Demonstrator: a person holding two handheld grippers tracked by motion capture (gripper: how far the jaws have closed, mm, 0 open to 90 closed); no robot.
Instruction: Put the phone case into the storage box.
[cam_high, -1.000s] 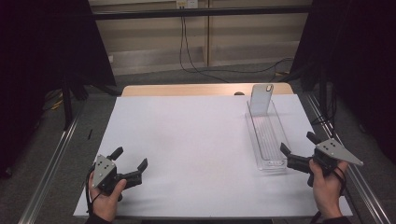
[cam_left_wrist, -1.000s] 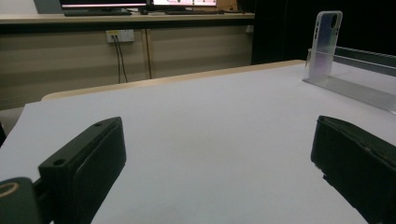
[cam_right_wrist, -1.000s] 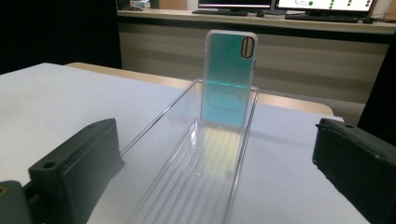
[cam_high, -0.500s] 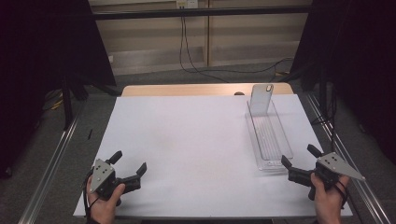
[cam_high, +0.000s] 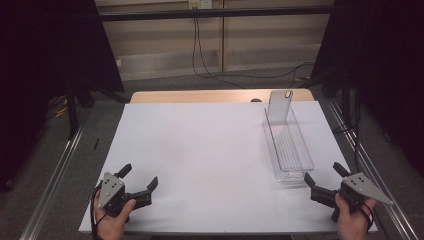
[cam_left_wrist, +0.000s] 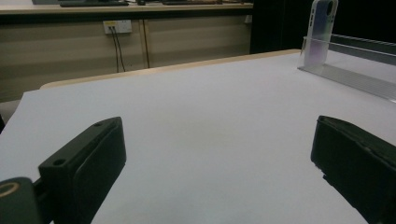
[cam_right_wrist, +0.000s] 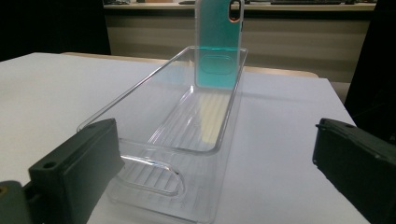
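High view is showing two grippers, one clear tray and one phone case on a white table (cam_high: 210, 150).

Left gripper (cam_high: 139, 181) is sitting at the near left corner, held in one hand (cam_high: 112, 222), its jaws standing wide apart with nothing between them. Left gripper view is confirming this: bare white table surface is lying between the two black jaws.

Right gripper (cam_high: 322, 181) is sitting at the near right corner, held in the other hand (cam_high: 352, 225), its jaws also spread wide and gripping nothing. It is pointing toward the near end of the tray and is just short of it, not touching.

Clear tray (cam_high: 289, 150), count one, is lying lengthwise on the right side of the table, running from near to far. In the right gripper view its ribbed floor (cam_right_wrist: 196, 126) is appearing bare apart from the case.

Phone case (cam_high: 280, 105), count one, is standing upright at the far end of the tray, leaning against the far wall. In the right gripper view the case (cam_right_wrist: 219, 42) is looking translucent teal, with one camera cutout at the top.

Both grippers are well apart from the case.
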